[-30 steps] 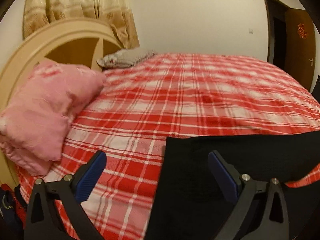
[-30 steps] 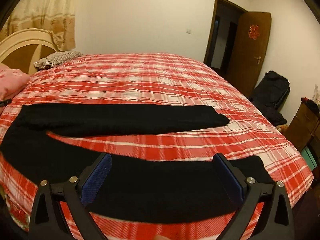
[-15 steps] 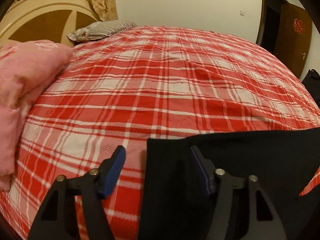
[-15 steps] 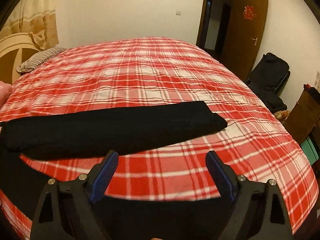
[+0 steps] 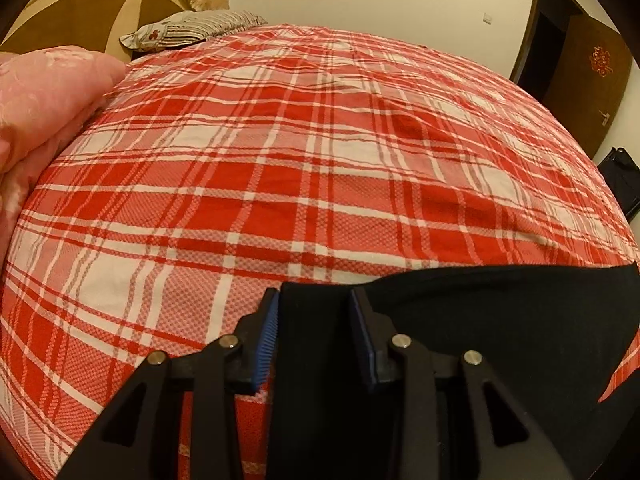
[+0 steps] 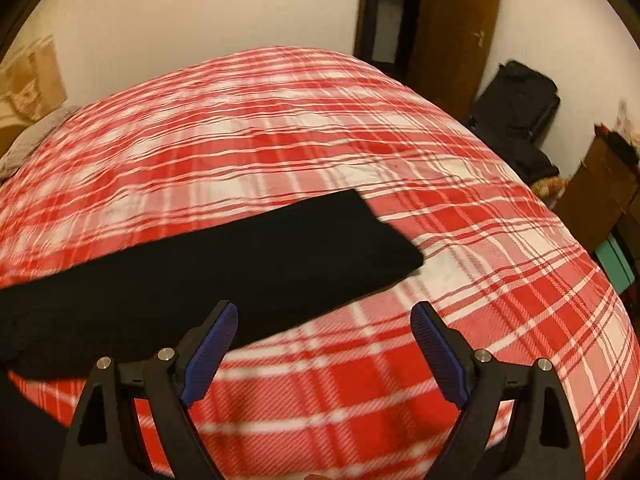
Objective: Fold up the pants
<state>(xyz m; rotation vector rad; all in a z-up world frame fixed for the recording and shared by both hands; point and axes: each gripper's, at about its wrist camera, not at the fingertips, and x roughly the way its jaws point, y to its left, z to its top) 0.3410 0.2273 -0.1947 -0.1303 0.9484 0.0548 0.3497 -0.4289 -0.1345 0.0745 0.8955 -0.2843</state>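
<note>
Two grippers work over black pants (image 5: 500, 320) spread on a red plaid bed (image 5: 320, 160). In the left wrist view, the left gripper (image 5: 314, 338) sits at 6 o'clock with a corner of the pants' wide end standing between its blue pads (image 5: 265, 344); the jaws are closing on that corner, the left pad just at the cloth's edge and the right pad against the fabric, though a firm clamp cannot be confirmed. From there the pants run off toward 3 o'clock along the bottom of the picture. A pink quilt (image 5: 44, 108) is bunched at 9 o'clock, a striped pillow (image 5: 188, 30) lies at 11 o'clock against the headboard (image 5: 80, 8), and a brown door (image 5: 592, 72) stands at 2 o'clock.

In the right wrist view, the right gripper (image 6: 324, 354) hovers at 6 o'clock with its jaws wide apart and only plaid bedding between them. One pant leg (image 6: 248, 256) stretches from 9 o'clock to its cuff just right of centre, lying flat on the bed; the left pad's tip overlaps the leg's near edge in the picture, but contact cannot be told. A dark bag (image 6: 516, 116) sits on the floor at 2 o'clock beside the door (image 6: 452, 32)
</note>
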